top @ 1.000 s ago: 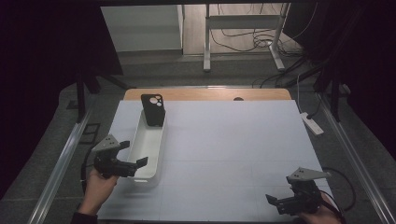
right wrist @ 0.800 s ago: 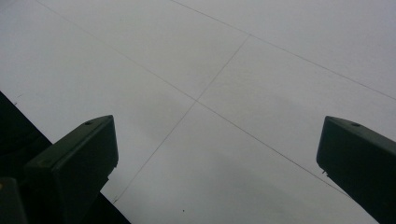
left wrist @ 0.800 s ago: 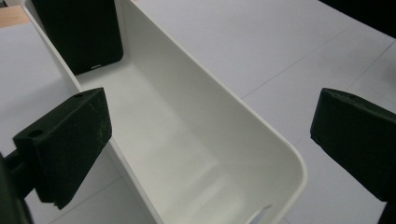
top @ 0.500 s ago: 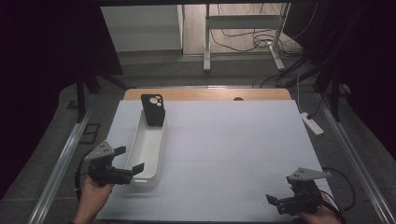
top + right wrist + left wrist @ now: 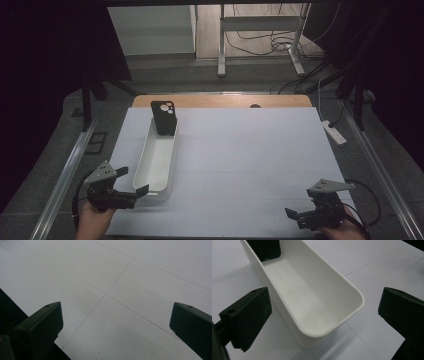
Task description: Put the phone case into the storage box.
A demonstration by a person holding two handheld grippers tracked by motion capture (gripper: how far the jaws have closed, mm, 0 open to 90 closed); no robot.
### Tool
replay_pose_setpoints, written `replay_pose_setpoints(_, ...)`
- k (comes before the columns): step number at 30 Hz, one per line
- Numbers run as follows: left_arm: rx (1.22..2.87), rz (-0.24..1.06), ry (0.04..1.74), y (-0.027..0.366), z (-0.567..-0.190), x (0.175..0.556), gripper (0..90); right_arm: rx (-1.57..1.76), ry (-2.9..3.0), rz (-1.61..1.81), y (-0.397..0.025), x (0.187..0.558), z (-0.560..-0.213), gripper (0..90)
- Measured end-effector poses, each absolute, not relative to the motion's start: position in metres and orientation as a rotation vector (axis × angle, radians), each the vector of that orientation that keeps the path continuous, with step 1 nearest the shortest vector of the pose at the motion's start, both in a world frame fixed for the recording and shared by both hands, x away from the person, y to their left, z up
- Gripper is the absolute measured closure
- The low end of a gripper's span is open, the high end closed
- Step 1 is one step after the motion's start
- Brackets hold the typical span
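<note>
A long white tray (image 5: 156, 159) lies lengthwise on the left part of the white mat (image 5: 250, 160). A black phone case (image 5: 164, 118) stands tilted in its far end. My left gripper (image 5: 132, 181) is open just before the tray's near end, low over the mat. In the left gripper view the tray's rounded near rim (image 5: 352, 312) sits between the open jaws of my left gripper (image 5: 324, 315), untouched, with the phone case (image 5: 265, 248) at the top. My right gripper (image 5: 301, 210) is open at the near right, and in its own view my right gripper (image 5: 115, 325) holds nothing over bare mat.
A white power strip (image 5: 334, 132) lies off the table's right edge. Metal rails (image 5: 65, 180) run along both sides. A wooden strip (image 5: 220, 101) borders the far edge, with table legs and cables on the floor beyond.
My left gripper has drawn back from the tray's near left side toward the table's near edge. The right gripper, tray and phone case have stayed put.
</note>
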State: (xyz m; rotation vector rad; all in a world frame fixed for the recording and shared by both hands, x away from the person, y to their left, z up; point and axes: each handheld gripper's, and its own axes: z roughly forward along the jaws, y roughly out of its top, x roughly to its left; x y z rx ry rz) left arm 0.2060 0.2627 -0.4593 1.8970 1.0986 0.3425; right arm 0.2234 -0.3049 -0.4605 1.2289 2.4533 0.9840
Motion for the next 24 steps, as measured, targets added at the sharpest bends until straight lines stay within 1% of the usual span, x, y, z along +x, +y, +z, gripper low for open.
replay_pose_setpoints(8, 1.883, 0.336, 1.129, 0.267, -0.463, 0.193, 0.0, 1.224, 2.457, 0.983, -0.305, 0.223, -0.461, 0.0)
replay_pose_setpoints(24, 1.932, 0.319, 1.166, 0.266, -0.475, 0.176, 0.0, 1.23, 2.459, 0.979, -0.304, 0.223, -0.461, 0.0)
